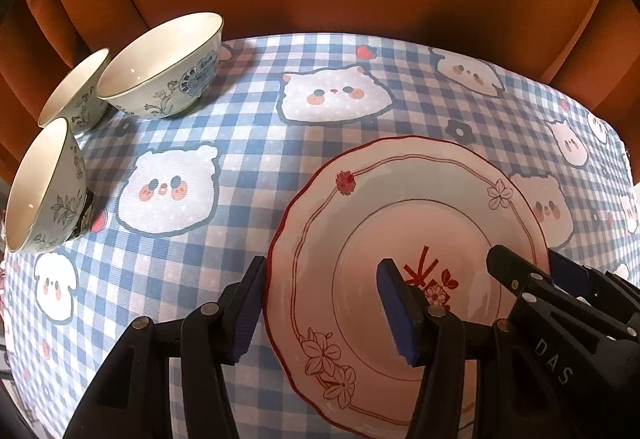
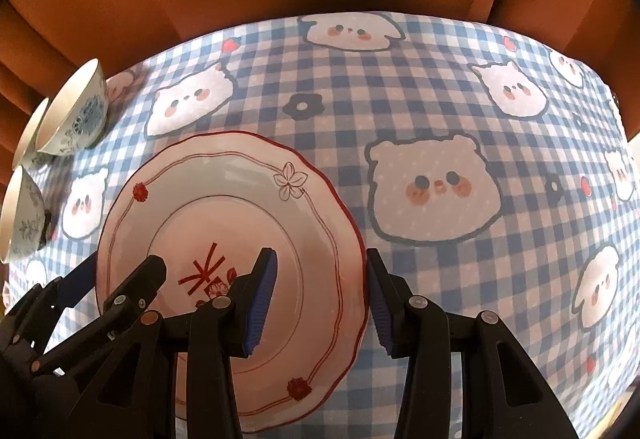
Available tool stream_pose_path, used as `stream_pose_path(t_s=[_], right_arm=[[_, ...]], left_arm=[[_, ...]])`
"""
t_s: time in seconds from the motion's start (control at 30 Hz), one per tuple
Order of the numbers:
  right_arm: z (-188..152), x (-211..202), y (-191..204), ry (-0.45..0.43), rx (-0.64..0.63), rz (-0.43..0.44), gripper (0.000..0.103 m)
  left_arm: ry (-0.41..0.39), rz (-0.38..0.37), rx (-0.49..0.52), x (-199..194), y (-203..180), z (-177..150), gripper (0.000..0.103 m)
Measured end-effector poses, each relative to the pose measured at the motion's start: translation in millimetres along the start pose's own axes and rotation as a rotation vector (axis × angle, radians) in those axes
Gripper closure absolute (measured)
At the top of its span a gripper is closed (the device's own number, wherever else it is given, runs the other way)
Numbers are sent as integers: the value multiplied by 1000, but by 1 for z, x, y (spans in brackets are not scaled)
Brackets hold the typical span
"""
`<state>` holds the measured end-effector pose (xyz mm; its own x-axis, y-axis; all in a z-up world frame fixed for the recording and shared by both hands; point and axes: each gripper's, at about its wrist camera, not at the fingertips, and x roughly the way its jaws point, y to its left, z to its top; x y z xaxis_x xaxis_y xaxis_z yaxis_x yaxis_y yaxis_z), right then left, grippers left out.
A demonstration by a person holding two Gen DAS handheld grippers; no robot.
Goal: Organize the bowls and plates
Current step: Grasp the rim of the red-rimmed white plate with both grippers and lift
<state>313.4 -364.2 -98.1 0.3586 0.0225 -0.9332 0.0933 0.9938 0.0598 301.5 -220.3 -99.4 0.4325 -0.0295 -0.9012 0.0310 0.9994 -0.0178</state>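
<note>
Between the fingers of the left gripper (image 1: 320,313) and the right gripper (image 2: 320,303), opposite rims of a scalloped, glossy plate (image 1: 404,215) are straddled; whether it is clamped cannot be told. Carrying appears under way; level, matched hands are called for. Three bowls (image 1: 160,67) stand far-left.

Table (image 1: 320,111) with rounded far edge, covered by a blue-and-white checked cloth (image 2: 420,87) printed with white cartoon animal faces, small red fruits and dark flowers. Landmark: one white plate (image 1: 400,199), scalloped red rim, red floral line pattern and red centre motif; whether it rests on the cloth cannot be told. Three pale bowls (image 1: 160,67) with blue-grey floral decoration stand grouped well to the plate's left, at the cloth's far-left edge, close beside one another.
</note>
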Motion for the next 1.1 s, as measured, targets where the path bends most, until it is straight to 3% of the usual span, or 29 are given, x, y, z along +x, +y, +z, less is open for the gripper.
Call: stream_pose_path(t_s=[0.13, 0.53, 0.77, 1.1], right_arm=[[-1, 3, -1, 5, -14, -6, 55], [-3, 11, 6, -30, -115, -46, 60], [-3, 6, 4, -31, -119, -27, 60], [-3, -48, 12, -116, -107, -57, 60]], left_arm=[[40, 4, 5, 8, -2, -8, 42], [-10, 85, 60, 7, -14, -4, 45], [0, 72, 36, -2, -13, -4, 45], [-65, 2, 23, -55, -1, -8, 45]])
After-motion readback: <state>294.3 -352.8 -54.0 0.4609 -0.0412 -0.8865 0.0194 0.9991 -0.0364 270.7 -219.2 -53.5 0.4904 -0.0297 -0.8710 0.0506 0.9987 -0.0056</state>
